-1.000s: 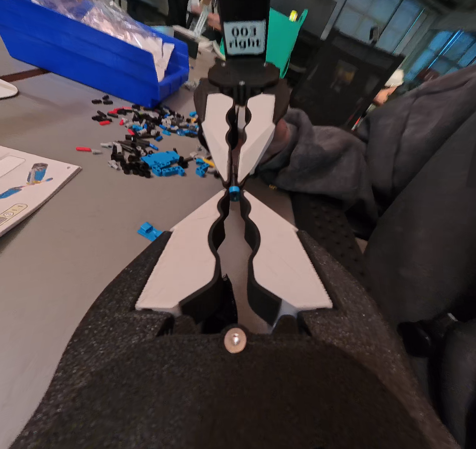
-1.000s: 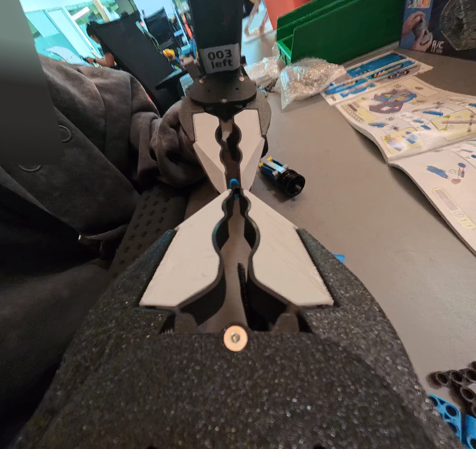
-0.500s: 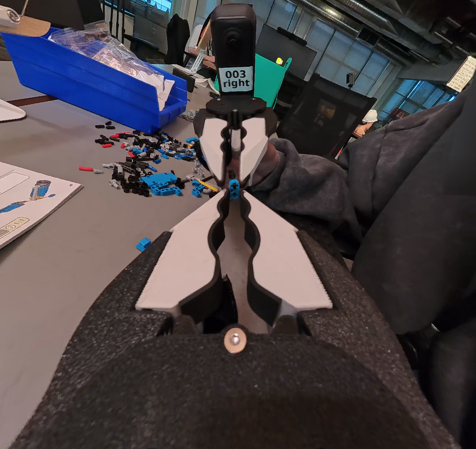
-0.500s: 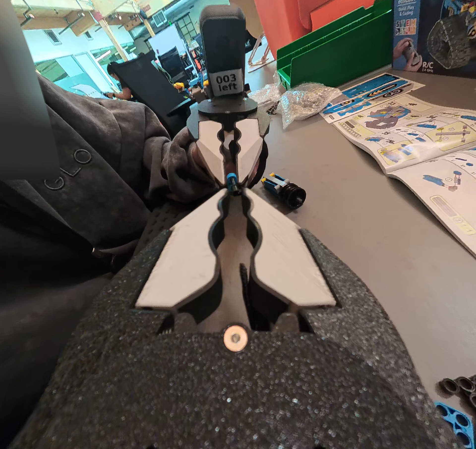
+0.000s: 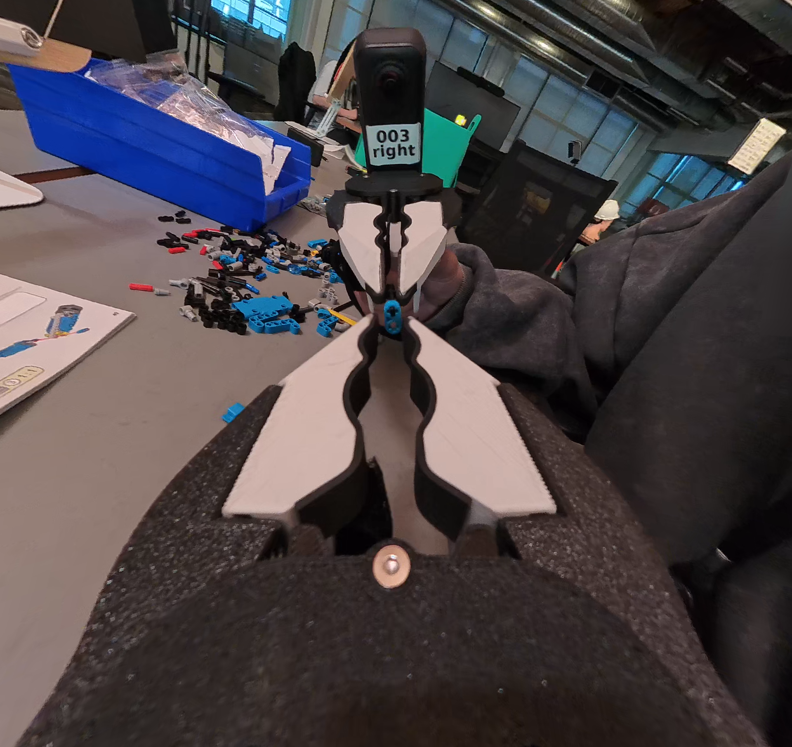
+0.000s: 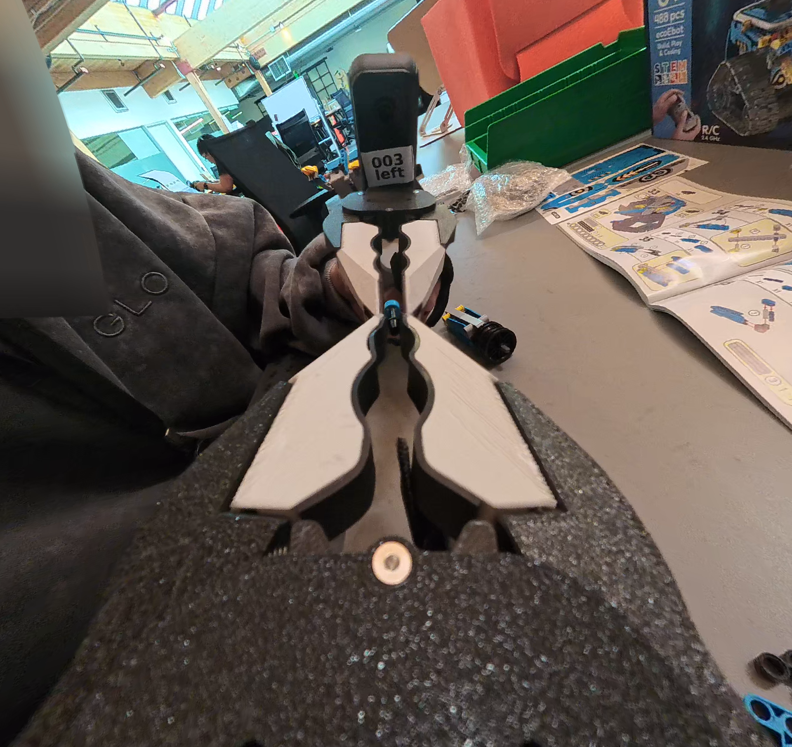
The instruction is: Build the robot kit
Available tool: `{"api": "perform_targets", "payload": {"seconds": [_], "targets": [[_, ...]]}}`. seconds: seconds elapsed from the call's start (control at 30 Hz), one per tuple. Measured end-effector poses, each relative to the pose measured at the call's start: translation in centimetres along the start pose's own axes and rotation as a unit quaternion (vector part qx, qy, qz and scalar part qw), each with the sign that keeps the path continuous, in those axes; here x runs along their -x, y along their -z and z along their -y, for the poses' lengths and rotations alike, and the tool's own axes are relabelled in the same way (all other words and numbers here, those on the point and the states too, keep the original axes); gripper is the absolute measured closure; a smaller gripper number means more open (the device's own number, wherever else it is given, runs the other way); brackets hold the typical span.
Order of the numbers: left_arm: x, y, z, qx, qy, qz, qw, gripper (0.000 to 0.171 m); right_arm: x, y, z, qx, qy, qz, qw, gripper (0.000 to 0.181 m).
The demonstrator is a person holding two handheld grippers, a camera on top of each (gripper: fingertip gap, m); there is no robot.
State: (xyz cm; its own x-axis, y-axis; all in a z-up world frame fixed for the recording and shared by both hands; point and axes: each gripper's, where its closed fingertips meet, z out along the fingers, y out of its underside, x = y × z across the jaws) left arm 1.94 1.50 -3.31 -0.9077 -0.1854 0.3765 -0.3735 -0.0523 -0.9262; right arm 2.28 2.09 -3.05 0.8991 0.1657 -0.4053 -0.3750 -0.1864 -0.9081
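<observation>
The left gripper (image 5: 391,327) and right gripper (image 6: 392,327) meet tip to tip above the grey table (image 5: 128,383), both pinched closed on one small blue piece (image 5: 392,317) (pin-like); loose parts (image 5: 240,280) lie beyond.

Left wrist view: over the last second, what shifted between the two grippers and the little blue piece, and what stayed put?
Both grippers tilted upward together, so more of the room shows behind them. The small blue piece now shows more of its holed face between the left gripper and right gripper, both jaws closed on it as before. The loose pile of parts and blue bin did not move.
</observation>
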Motion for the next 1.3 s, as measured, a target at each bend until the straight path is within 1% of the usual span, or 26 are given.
{"api": "perform_targets", "payload": {"seconds": [0.03, 0.1, 0.13, 0.17, 0.33, 0.4, 0.53, 0.57, 0.6, 0.63, 0.67, 0.7, 0.73, 0.8, 0.87, 0.97, 1.03, 1.17, 1.2, 1.27, 1.3], "targets": [[0.0, 0.0, 0.1, -0.002, -0.004, 0.003, 1.000, 0.156, 0.0, 0.0, 0.0, 0.001, 0.002, -0.002, 1.000, 0.177], [-0.1, 0.0, 0.1, 0.000, -0.007, 0.000, 1.000, 0.155, 0.1, -0.2, -0.1, 0.005, 0.004, 0.000, 1.000, 0.177], [-0.2, -0.1, 0.0, 0.004, -0.008, -0.004, 1.000, 0.164, 0.2, -0.3, -0.2, 0.008, 0.003, 0.001, 1.000, 0.177], [-0.3, -0.1, -0.1, 0.006, -0.010, -0.003, 1.000, 0.165, 0.2, -0.3, -0.2, 0.007, 0.005, 0.001, 1.000, 0.177], [-0.3, 0.0, -0.3, 0.012, -0.043, 0.018, 0.999, 0.165, 0.2, -0.4, -0.4, 0.013, 0.008, -0.004, 1.000, 0.177], [-0.3, 0.0, -0.6, 0.025, -0.067, 0.032, 0.997, 0.166, 0.2, -0.5, -0.9, 0.028, 0.019, -0.013, 0.999, 0.177], [-0.2, 0.1, -0.6, 0.031, -0.094, 0.052, 0.994, 0.166, -0.1, -0.7, -1.8, 0.047, 0.022, -0.020, 0.998, 0.178], [-0.8, -0.2, -0.7, 0.032, -0.102, 0.040, 0.994, 0.167, 0.2, -1.2, -2.5, 0.065, 0.020, -0.007, 0.998, 0.178], [-1.7, -0.9, -1.2, 0.042, -0.122, 0.033, 0.991, 0.171, 0.6, -2.1, -3.7, 0.097, 0.028, 0.000, 0.995, 0.178], [-1.9, -1.5, -1.6, 0.060, -0.146, 0.039, 0.987, 0.171, 0.5, -3.4, -5.3, 0.135, 0.049, -0.012, 0.990, 0.178], [-1.9, -1.9, -2.0, 0.075, -0.172, 0.048, 0.981, 0.171, 1.0, -4.6, -6.5, 0.159, 0.056, -0.001, 0.986, 0.177], [-1.8, -1.7, -2.0, 0.079, -0.179, 0.053, 0.979, 0.171, 1.3, -5.3, -7.3, 0.174, 0.057, 0.007, 0.983, 0.177], [-1.1, -1.1, -1.9, 0.078, -0.170, 0.064, 0.980, 0.171, 0.6, -5.2, -7.6, 0.183, 0.063, -0.007, 0.981, 0.177], [0.1, 0.4, -0.5, 0.043, -0.143, 0.080, 0.986, 0.171, -1.1, -3.7, -7.1, 0.176, 0.056, -0.040, 0.982, 0.177], [1.3, 1.1, 0.2, 0.031, -0.115, 0.092, 0.989, 0.171, -1.8, -2.5, -6.2, 0.157, 0.052, -0.059, 0.985, 0.178], [1.4, 0.7, -0.9, 0.052, -0.083, 0.067, 0.993, 0.171, -2.1, -2.0, -5.7, 0.159, 0.065, -0.076, 0.982, 0.177], [1.1, 0.2, -1.6, 0.066, -0.075, 0.050, 0.994, 0.156, -2.2, -1.8, -5.9, 0.166, 0.071, -0.081, 0.980, 0.177], [0.6, -0.1, -2.7, 0.089, -0.076, 0.030, 0.993, 0.151, -1.3, -1.7, -5.4, 0.160, 0.079, -0.064, 0.982, 0.177], [0.5, -0.2, -3.0, 0.095, -0.079, 0.026, 0.992, 0.152, -1.1, -1.5, -5.0, 0.153, 0.080, -0.060, 0.983, 0.177], [0.3, -0.4, -3.3, 0.100, -0.094, 0.027, 0.990, 0.171, -0.6, -1.2, -4.4, 0.139, 0.080, -0.047, 0.986, 0.177], [0.3, -0.4, -3.1, 0.095, -0.100, 0.028, 0.990, 0.171, -0.3, -1.1, -4.1, 0.132, 0.079, -0.043, 0.987, 0.177]]}}
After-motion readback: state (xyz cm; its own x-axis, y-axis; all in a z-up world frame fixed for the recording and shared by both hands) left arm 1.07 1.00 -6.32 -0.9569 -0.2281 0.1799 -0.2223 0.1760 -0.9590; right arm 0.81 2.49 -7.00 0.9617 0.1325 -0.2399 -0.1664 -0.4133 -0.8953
